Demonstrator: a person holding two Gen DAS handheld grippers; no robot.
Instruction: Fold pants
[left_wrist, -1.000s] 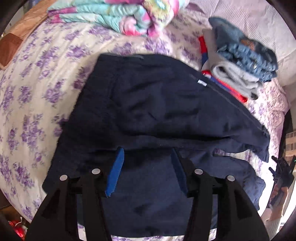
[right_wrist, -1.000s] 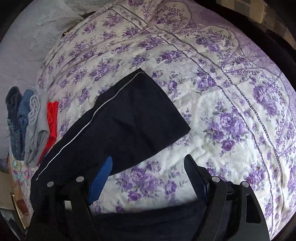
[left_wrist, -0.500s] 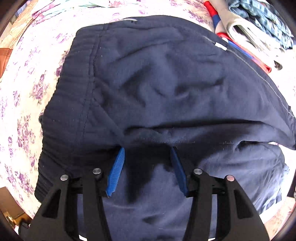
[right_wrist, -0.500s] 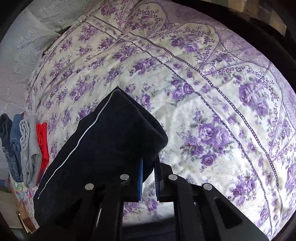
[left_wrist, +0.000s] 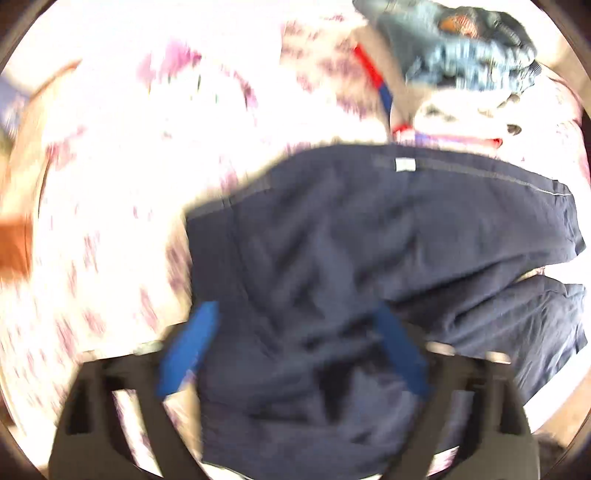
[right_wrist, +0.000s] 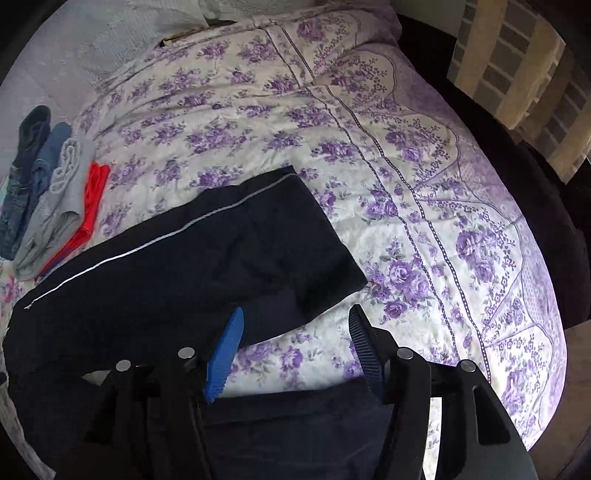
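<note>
Dark navy pants (right_wrist: 177, 273) with a thin white side stripe lie on the floral bedspread (right_wrist: 406, 177). In the right wrist view one leg stretches up to the right and its hem end lies flat; a second navy part (right_wrist: 295, 417) lies under my right gripper (right_wrist: 295, 317), which is open and empty just short of the hem. In the blurred left wrist view the waist part of the pants (left_wrist: 369, 258) fills the middle. My left gripper (left_wrist: 295, 314) is open, its blue fingers (left_wrist: 192, 343) spread over the bunched cloth.
A stack of folded clothes, jeans (right_wrist: 26, 177), grey (right_wrist: 59, 206) and red (right_wrist: 88, 199) pieces, lies at the left of the bed; it shows in the left wrist view (left_wrist: 461, 55) at the top right. The bed's dark edge (right_wrist: 535, 192) runs along the right.
My right gripper was shut on the leg hem half a second ago; now it is open and the hem lies flat. My left gripper has swung quickly and its fingers stand wider apart.
</note>
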